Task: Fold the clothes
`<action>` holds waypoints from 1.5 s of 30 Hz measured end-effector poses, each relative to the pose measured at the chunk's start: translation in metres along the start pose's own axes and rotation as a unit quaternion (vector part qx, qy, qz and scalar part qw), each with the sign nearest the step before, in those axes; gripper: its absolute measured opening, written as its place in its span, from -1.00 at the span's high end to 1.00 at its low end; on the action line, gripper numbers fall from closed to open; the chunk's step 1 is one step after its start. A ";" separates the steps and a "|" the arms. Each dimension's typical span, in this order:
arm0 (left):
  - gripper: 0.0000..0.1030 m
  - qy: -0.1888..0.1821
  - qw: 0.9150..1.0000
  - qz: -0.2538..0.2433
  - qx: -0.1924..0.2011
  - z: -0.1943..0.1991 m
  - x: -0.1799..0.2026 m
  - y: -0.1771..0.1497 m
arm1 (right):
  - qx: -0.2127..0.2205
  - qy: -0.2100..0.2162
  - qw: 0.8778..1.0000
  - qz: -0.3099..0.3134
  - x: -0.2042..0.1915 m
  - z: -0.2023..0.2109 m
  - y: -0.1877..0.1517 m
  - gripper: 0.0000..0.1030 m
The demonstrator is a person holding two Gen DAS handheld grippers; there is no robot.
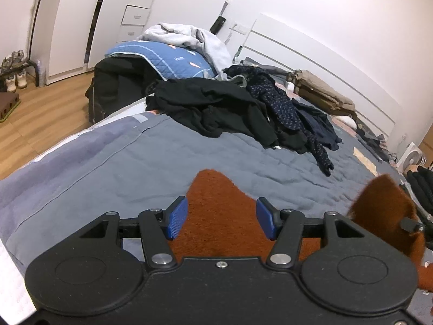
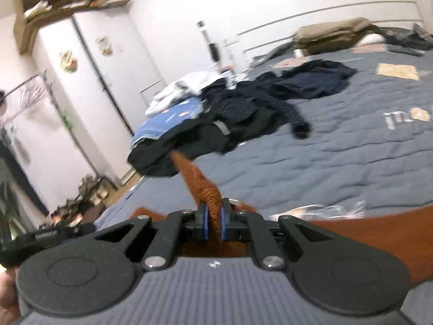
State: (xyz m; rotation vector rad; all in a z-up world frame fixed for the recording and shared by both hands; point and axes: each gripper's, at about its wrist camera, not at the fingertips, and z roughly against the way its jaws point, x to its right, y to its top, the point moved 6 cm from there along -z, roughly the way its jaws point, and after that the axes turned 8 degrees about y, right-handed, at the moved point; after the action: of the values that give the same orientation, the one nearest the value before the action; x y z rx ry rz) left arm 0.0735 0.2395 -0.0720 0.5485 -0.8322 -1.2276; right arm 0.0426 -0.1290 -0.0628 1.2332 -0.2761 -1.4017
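The rust-brown fleece garment (image 1: 219, 216) lay at the near edge of the grey quilted bedspread (image 1: 130, 159), one peak of it rising between the left gripper's (image 1: 222, 218) blue pads, which stood about half apart and did not press the cloth. The right gripper (image 2: 213, 222) was clamped on a fold of the same garment, a twisted strip standing up out of its nearly closed pads. Farther up the bed sprawled a pile of dark clothes (image 1: 232, 108), with a blue quilted blanket (image 1: 165, 59) and a pale grey garment (image 1: 189, 38) beyond it, and folded tan bedding (image 1: 322, 92) near the white headboard (image 1: 311, 48).
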 end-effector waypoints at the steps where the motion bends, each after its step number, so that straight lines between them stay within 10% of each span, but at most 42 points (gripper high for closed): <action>1: -0.09 0.002 1.000 -0.004 -0.001 -0.001 0.001 0.000 | -0.006 -0.012 1.000 -0.010 0.014 0.002 -0.001 0.83; 22: -0.48 0.003 0.993 -0.087 -0.085 -0.103 0.008 -0.001 | -0.071 0.001 0.998 -0.004 0.077 -0.003 -0.034 0.79; 24: -0.19 -0.010 0.991 -0.085 -0.105 -0.112 0.007 -0.005 | -0.070 0.006 0.998 -0.001 0.076 -0.003 -0.033 0.80; 26: 0.68 -0.027 0.991 -0.067 -0.115 -0.116 0.005 -0.007 | -0.069 0.009 0.998 0.003 0.076 -0.004 -0.032 0.80; 33: 0.82 -0.001 0.999 -0.036 0.020 -0.077 -0.008 0.040 | -0.039 0.027 0.999 0.012 0.067 -0.007 -0.017 0.82; 39: 0.82 0.080 0.988 -0.007 0.129 -0.042 -0.029 0.073 | -0.034 0.044 0.998 0.043 0.039 -0.038 0.002 0.83; 45: 0.80 0.120 0.989 0.030 0.086 -0.063 -0.048 0.069 | -0.070 0.024 0.995 0.062 0.026 -0.080 0.012 0.84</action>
State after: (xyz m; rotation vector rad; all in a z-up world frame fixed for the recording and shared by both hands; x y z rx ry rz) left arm 0.1590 0.3004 -0.0698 0.7878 -0.7478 -1.0167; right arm 0.1179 -0.1152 -0.0997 1.1144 -0.2134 -1.2611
